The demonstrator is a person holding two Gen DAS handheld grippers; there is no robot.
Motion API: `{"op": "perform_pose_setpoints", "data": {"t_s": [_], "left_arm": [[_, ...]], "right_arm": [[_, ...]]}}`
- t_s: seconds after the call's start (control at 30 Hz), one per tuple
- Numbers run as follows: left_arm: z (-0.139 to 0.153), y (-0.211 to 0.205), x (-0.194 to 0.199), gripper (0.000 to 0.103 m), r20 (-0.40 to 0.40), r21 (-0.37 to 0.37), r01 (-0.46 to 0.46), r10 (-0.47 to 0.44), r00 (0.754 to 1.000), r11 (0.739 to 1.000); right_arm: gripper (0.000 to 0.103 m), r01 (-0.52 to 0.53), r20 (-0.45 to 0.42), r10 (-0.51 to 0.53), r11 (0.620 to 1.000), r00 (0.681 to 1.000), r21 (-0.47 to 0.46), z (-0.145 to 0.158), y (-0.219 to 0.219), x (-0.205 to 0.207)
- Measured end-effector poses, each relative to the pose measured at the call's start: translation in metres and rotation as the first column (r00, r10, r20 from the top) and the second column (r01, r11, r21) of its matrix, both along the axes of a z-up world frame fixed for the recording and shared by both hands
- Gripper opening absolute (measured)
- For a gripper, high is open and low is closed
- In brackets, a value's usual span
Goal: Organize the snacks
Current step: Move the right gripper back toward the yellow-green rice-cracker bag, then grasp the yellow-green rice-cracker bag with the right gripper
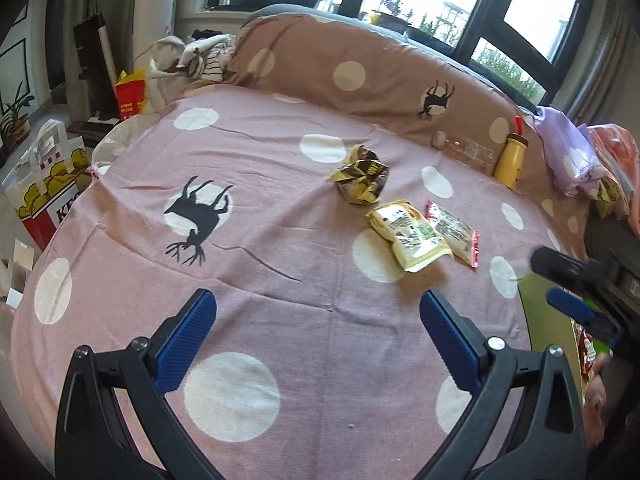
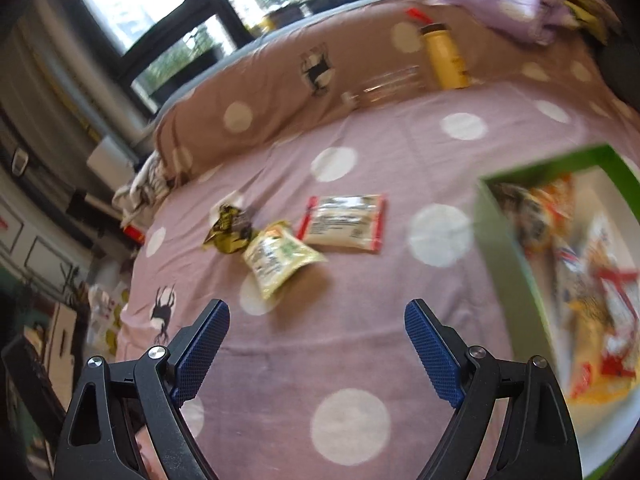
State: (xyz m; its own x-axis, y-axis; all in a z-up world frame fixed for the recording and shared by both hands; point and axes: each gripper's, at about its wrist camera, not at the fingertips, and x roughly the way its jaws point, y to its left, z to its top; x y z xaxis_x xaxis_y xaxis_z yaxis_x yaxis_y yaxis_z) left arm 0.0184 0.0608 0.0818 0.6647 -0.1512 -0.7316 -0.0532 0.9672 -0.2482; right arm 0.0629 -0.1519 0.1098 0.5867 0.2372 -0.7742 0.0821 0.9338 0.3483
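Observation:
Three snack packs lie on the pink dotted bedspread [image 1: 280,240]: a crumpled black-and-gold pack [image 1: 361,176] [image 2: 230,228], a pale yellow-green pack [image 1: 408,236] [image 2: 278,256], and a white pack with red edges [image 1: 454,232] [image 2: 344,222]. A green box [image 2: 508,248] holding several snacks sits at the right; its edge shows in the left wrist view [image 1: 548,320]. My left gripper [image 1: 316,340] is open and empty over the bed, short of the packs. My right gripper [image 2: 318,344] is open and empty; it also shows in the left wrist view [image 1: 560,280], beside the box.
A brown dotted pillow [image 1: 360,64] runs along the far side, with a yellow bottle [image 1: 510,158] and a clear bottle [image 1: 466,150] lying against it. A purple bag [image 1: 572,156] sits far right. Paper bags [image 1: 44,192] stand on the floor left of the bed.

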Motion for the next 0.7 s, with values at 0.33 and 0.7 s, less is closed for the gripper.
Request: {"op": "perform_pose_setpoints", "data": {"t_s": [0.33, 0.7], "left_arm": [[-0.011, 0.015, 0.009, 0.102, -0.078, -0.039, -0.029, 0.026, 0.997, 0.999], [-0.013, 0.002, 0.009, 0.102, -0.089, 0.001, 0.006, -0.006, 0.996, 1.0]], "right_arm": [[0.089, -0.245, -0.207, 0.202, 0.946, 0.957, -0.212, -0.054, 0.081, 0.112], [0.058, -0.226, -0.224, 0.177, 0.949, 0.958, -0.218, -0.089, 0.074, 0.118]]}}
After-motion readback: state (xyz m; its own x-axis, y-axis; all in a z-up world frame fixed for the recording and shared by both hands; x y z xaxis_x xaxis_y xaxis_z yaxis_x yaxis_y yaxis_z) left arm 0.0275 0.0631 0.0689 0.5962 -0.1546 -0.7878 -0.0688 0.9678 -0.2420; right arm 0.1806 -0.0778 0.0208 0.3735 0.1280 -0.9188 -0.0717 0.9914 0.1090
